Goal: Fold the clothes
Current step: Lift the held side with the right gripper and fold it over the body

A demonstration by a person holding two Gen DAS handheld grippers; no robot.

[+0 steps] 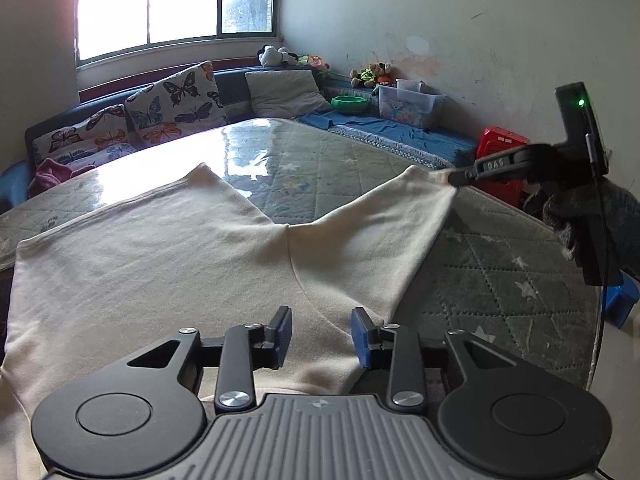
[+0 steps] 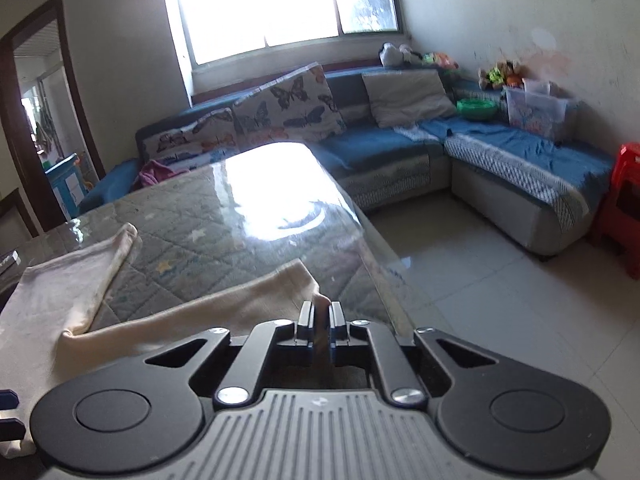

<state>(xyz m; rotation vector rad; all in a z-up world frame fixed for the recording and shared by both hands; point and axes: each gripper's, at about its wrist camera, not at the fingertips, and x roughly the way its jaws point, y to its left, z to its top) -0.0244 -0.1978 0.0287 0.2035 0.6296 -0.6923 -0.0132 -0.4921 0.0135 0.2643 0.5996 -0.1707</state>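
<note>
A cream cotton pair of shorts (image 1: 160, 264) lies spread flat on the quilted grey table cover with pale stars (image 1: 500, 264), waistband toward the cameras, legs pointing at the blue corner sofa (image 2: 500, 152). The left gripper (image 1: 321, 334) hangs over the waistband edge, blue-padded jaws parted, nothing between them. Over on the right, the right gripper (image 2: 320, 316) is clenched tight on the hem corner of the right leg, lifting that corner just off the table near its edge.
</note>
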